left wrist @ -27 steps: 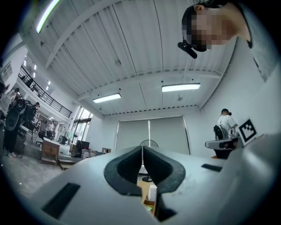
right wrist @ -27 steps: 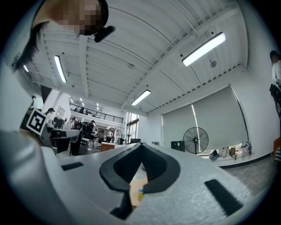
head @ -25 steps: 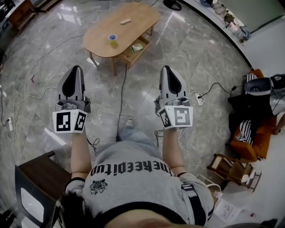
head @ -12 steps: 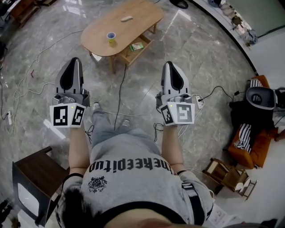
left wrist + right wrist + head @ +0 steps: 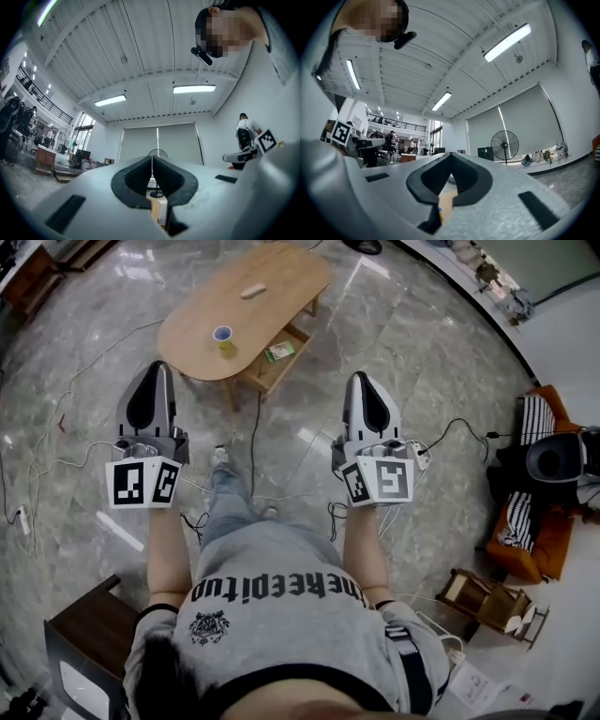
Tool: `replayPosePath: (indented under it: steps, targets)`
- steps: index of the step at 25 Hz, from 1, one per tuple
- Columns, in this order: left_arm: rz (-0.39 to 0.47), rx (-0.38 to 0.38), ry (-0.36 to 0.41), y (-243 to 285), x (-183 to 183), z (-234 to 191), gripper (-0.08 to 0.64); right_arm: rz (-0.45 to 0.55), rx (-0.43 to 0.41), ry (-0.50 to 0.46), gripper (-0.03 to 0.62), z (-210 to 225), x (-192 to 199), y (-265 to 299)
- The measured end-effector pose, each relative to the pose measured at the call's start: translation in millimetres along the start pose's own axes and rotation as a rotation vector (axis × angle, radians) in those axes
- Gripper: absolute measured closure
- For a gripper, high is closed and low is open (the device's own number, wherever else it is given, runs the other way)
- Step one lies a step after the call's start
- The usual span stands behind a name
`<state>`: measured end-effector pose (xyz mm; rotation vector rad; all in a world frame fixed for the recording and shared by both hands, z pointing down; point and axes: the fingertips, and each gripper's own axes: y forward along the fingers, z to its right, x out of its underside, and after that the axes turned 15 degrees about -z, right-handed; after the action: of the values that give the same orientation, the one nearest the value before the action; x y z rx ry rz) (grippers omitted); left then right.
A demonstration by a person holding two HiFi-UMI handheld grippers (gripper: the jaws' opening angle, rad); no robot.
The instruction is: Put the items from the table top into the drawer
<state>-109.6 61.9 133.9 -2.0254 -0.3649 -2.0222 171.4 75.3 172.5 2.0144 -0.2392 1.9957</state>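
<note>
Ahead on the marble floor: oval wooden desk (image 5: 187, 320), bearing a paper cup (image 5: 222, 336) and a pale oblong item (image 5: 251, 292). What we take for the drawer (image 5: 281, 345) stands open below. Left claw (image 5: 157, 371) and right claw (image 5: 362, 381): both closed, empty, well short of the desk. We judge: approach first, open late. Cable (image 5: 255, 442) crosses our path; free floor on both sides.

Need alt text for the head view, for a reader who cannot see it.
A person, seen from above, holds the left gripper and right gripper out front, both shut and empty, pointing toward an oval wooden table across a marble floor. A cup and a pale oblong item sit on the table; a green packet lies in its open compartment below.
</note>
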Motion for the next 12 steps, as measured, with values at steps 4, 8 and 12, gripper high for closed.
replayPosePath:
  steps: [4,8,12]
  targets:
    - [-0.004,0.025,0.001,48,2,-28,0.548,0.0,0.024,0.001,0.592,7,-4,46]
    - [-0.028,0.051,-0.003,92,11,-65,0.548,-0.006,0.037,0.008,0.592,1,-5,99]
    - [-0.05,0.085,0.001,134,15,-99,0.548,-0.016,0.047,0.009,0.592,-8,-8,151]
